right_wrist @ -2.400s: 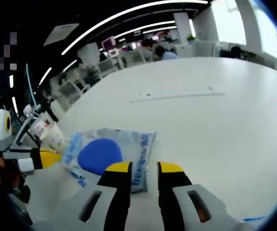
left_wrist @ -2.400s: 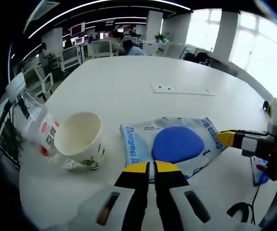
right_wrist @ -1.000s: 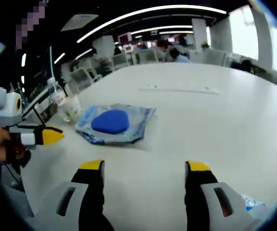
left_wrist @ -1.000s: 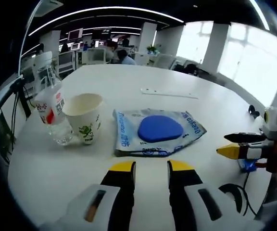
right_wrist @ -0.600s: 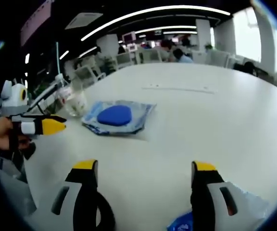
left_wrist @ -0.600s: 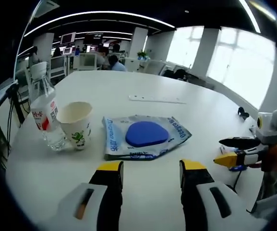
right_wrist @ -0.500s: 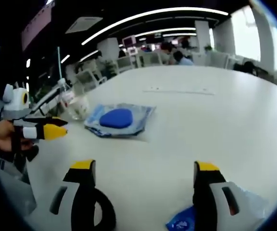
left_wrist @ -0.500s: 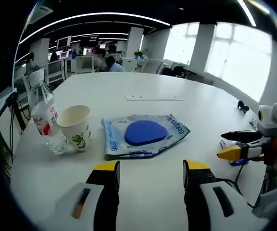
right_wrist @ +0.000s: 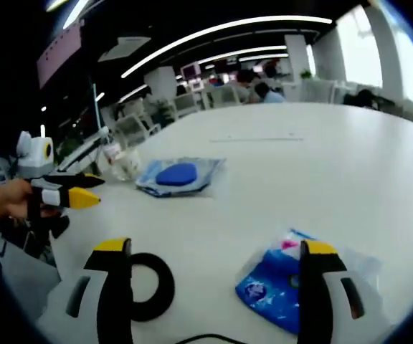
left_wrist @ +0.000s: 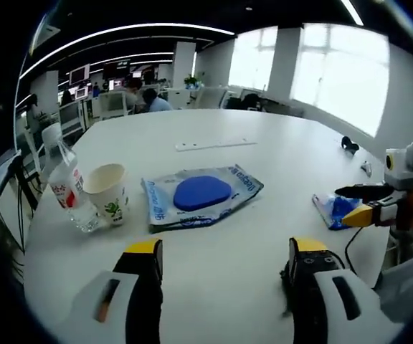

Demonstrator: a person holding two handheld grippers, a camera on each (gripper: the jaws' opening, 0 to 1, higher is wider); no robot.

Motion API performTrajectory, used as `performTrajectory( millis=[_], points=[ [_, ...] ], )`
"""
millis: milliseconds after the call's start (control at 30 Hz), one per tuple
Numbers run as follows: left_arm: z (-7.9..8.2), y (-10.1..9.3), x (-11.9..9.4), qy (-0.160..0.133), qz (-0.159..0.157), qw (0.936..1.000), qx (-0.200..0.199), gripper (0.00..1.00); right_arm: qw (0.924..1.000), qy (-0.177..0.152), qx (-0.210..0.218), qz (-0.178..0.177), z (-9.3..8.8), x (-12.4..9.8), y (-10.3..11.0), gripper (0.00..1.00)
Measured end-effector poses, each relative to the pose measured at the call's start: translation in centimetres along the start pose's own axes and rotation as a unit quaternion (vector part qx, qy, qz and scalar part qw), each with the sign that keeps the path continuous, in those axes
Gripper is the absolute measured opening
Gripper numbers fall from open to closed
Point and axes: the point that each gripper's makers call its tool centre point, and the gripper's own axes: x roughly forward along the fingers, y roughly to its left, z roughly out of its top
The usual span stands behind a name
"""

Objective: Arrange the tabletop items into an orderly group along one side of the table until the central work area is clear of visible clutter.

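Pulling back from the grouped clear plastic bottle (left_wrist: 63,188), paper cup (left_wrist: 107,193) and blue-disc packet (left_wrist: 199,196), both jaws now spread, empty; small blue pouch (right_wrist: 274,283) remains near the white bench (left_wrist: 214,265) edge.

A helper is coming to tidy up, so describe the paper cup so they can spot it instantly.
On the white table, look to the group along one edge. The paper cup stands upright and open-topped between a clear water bottle and a flat blue-and-white packet; it alone is cream with a green print.

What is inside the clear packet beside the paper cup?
A blue rounded pad shows through the packet. What lies under the pad is covered. The paper cup stands beside the packet.
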Motion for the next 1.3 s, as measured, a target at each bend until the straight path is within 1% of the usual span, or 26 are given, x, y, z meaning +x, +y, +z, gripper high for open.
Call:
performTrajectory(
  millis=[67, 133, 200, 300, 367, 467, 533, 600, 733, 867, 933, 1067, 1200, 1300],
  points=[
    [-0.3, -0.4, -0.1, 0.004, -0.003, 1.0, 0.007, 0.75, 1.0, 0.002, 0.007, -0.004, -0.4, -0.4, -0.4, 0.96],
    [-0.6, -0.8, -0.3, 0.007, -0.008, 0.9999, 0.008, 0.77, 0.9998, -0.005, 0.015, -0.008, -0.6, -1.0, -0.7, 0.96],
    [-0.8, -1.4, -0.5, 0.007, -0.016, 0.9998, 0.008, 0.8, 0.9998, -0.011, 0.013, -0.012, -0.7, -1.6, -0.9, 0.97],
    [-0.9, -2.7, -0.8, 0.006, -0.037, 0.9993, 0.008, 0.87, 0.9996, -0.014, 0.017, -0.016, -1.0, -2.3, -1.5, 0.98],
    [-1.1, -3.1, -0.9, 0.01, -0.04, 0.9991, 0.012, 0.91, 0.9994, -0.02, 0.02, -0.021, -1.1, -2.9, -1.9, 0.97],
    [-1.5, -4.0, -1.0, 0.015, -0.052, 0.9983, 0.02, 0.95, 0.999, -0.02, 0.026, -0.029, -1.5, -3.6, -2.3, 0.98],
    [-1.7, -4.5, -1.0, 0.019, -0.057, 0.998, 0.02, 0.98, 0.9989, -0.02, 0.019, -0.038, -1.8, -4.1, -2.7, 1.0],
    [-2.2, -4.8, -0.9, 0.032, -0.053, 0.9977, 0.027, 0.99, 0.9989, -0.02, 0.023, -0.037, -1.9, -4.5, -2.8, 1.0],
    [-2.6, -5.7, -0.7, 0.039, -0.06, 0.9971, 0.027, 0.99, 0.9984, -0.028, 0.028, -0.04, -1.9, -5.3, -3.1, 1.0],
    [-2.4, -6.6, -0.4, 0.037, -0.063, 0.9969, 0.028, 0.99, 0.9979, -0.026, 0.039, -0.045, -2.4, -5.9, -3.6, 1.0],
    [-2.3, -7.3, -0.1, 0.037, -0.069, 0.9966, 0.026, 0.99, 0.9977, -0.024, 0.04, -0.049, -2.8, -6.3, -3.9, 1.0],
    [-2.2, -8.8, 0.3, 0.04, -0.082, 0.9951, 0.038, 0.99, 0.9967, -0.022, 0.053, -0.057, -3.7, -7.2, -4.6, 1.0],
    [-2.4, -10.1, 0.6, 0.044, -0.094, 0.9937, 0.043, 0.99, 0.9958, -0.022, 0.061, -0.065, -4.3, -8.0, -5.1, 1.0],
    [-2.7, -10.9, 1.1, 0.051, -0.097, 0.9927, 0.051, 0.99, 0.9956, -0.018, 0.063, -0.068, -4.7, -8.6, -5.3, 1.0]
  ],
)
